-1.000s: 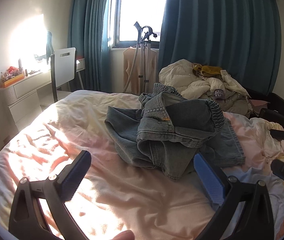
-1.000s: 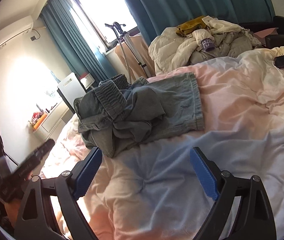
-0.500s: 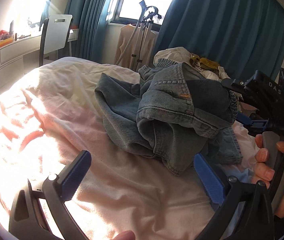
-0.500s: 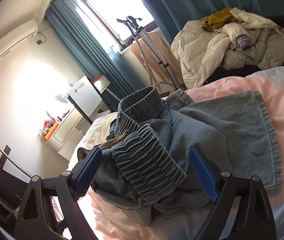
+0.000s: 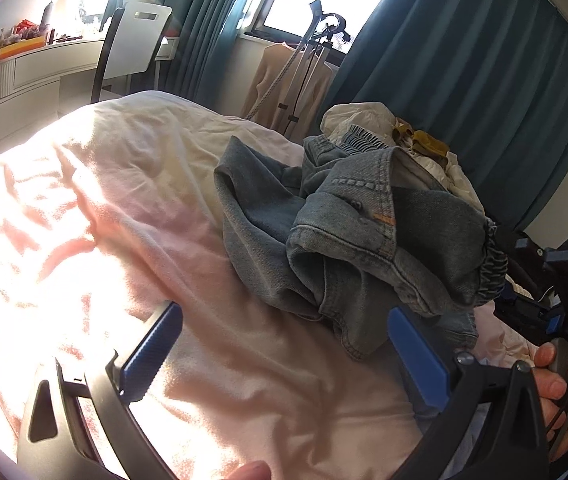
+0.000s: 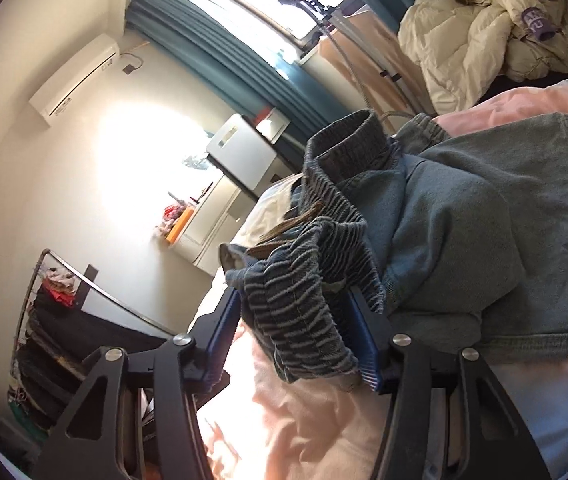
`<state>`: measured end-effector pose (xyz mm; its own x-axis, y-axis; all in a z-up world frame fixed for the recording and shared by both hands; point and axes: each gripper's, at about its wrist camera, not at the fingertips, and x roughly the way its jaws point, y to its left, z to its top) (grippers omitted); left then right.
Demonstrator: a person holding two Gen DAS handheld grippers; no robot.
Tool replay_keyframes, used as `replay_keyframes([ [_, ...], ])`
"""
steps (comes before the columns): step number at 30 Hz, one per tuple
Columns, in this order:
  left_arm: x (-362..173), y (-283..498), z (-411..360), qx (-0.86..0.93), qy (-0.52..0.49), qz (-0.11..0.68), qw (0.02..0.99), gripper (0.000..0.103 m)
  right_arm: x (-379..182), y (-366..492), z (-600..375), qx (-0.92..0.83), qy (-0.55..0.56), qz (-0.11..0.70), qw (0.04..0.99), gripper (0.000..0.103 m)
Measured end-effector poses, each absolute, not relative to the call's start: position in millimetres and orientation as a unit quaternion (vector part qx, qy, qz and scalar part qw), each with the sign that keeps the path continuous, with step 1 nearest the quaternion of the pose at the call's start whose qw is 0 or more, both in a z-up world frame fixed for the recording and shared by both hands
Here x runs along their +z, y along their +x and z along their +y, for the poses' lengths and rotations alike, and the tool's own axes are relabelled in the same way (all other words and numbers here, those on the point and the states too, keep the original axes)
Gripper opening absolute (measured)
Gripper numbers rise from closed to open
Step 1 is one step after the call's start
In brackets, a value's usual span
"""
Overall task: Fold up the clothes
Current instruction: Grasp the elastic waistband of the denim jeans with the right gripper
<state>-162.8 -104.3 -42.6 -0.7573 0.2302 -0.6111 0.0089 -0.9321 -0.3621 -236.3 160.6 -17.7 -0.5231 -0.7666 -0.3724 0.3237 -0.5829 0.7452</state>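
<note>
Right wrist view: the right gripper is seen pressed onto the ribbed elastic waistband of the denim shorts, a thick bunch of band filling the space between the blue pads. From that pinch the shorts spread toward 2 o'clock, crumpled in a heap on the pink duvet, one leg hem lying flat at 3 o'clock. In the left wrist view the left gripper is held spread wide and empty, low over the duvet, with the heap just beyond its fingertips at 1 o'clock. The hand on the right tool is glimpsed at 4 o'clock, fingers wrapped round the handle. The right tool is rolled well to one side, so the room appears tilted; the left one is held closer to level. Denim is judged soft but fairly heavy and thick: it should drape under its own weight once lifted, is not slippery or fragile, and stacked seams will resist tight creases. The gathered band gives a bulky, secure hold. A second hold is best taken on the band's far end, or on the stitched hem nearest the left tool, so the shorts can be shaken flat. Beyond lie a pile of pale clothes, teal curtains and a white chair.
</note>
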Motion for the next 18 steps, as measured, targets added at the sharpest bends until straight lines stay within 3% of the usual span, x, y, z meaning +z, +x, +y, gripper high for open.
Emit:
replay_keyframes([
  [4, -42.6, -165.7, -105.9, 0.923, -0.342, -0.167, 0.061, 0.103, -12.9, -242.4, 162.7, -0.807, 0.353, -0.329, 0.341, 0.052],
  [7, -49.7, -172.7, -113.0, 0.915, -0.352, -0.186, 0.062, 0.103, -22.2, -266.5, 171.9, -0.782, 0.367, -0.387, 0.324, 0.051],
  [10, -55.8, -177.2, -120.3, 0.908, -0.355, -0.213, 0.066, 0.103, -20.6, -282.4, 165.5, -0.769, 0.386, -0.395, 0.323, 0.043],
  [18, -48.7, -175.6, -124.2, 0.914, -0.332, -0.222, 0.072, 0.103, 7.3, -250.5, 131.4, -0.795, 0.434, -0.296, 0.301, 0.014],
])
